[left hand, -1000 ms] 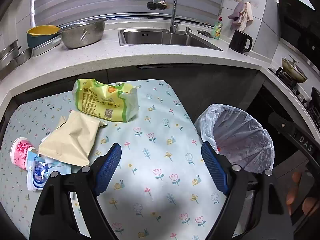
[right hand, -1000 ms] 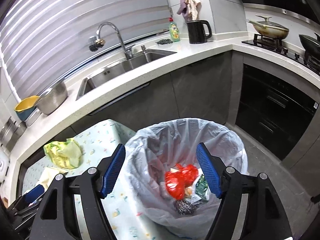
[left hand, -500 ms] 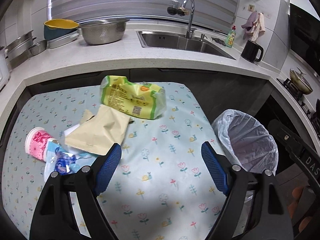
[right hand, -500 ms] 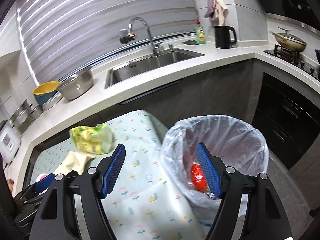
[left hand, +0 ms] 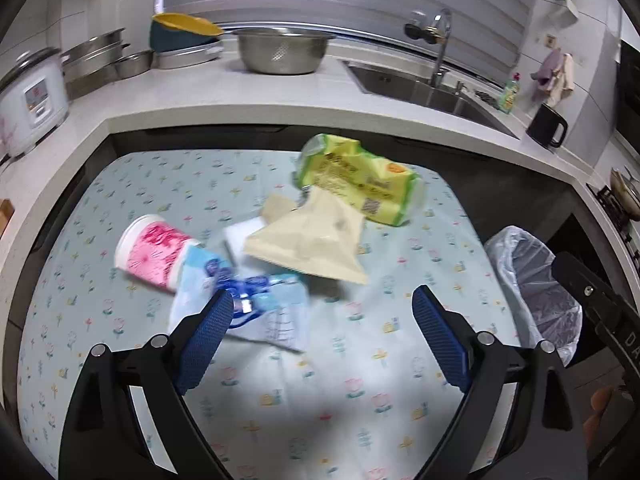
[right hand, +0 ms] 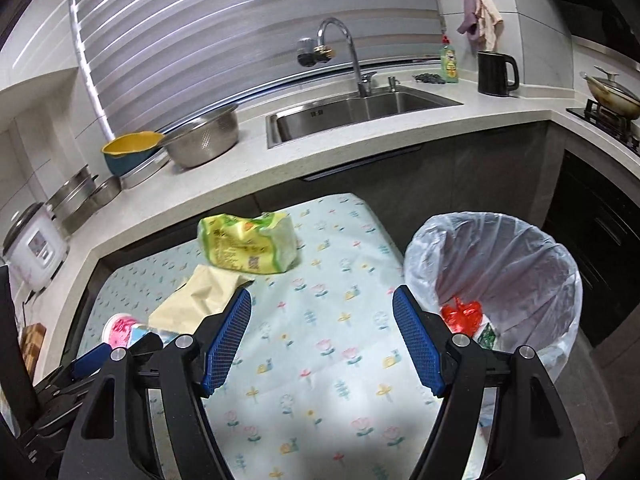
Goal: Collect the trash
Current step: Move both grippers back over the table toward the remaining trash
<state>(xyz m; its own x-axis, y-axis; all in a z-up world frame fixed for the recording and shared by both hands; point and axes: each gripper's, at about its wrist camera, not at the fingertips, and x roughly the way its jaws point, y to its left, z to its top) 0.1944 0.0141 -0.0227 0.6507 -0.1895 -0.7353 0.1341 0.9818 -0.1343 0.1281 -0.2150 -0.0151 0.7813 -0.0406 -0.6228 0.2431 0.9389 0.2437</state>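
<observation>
Kitchen counters ring a floral-clothed table [left hand: 280, 380], with a lined trash bin [right hand: 496, 240] at its right edge holding red litter. On the cloth lie a green-yellow bag [left hand: 360, 184], beige pouch [left hand: 312, 244], blue wrapper [left hand: 264, 308] and pink cup [left hand: 152, 252]. The left gripper [left hand: 322, 308] has just been opening, nothing between its pads; the right gripper [right hand: 322, 320] gapes empty.
</observation>
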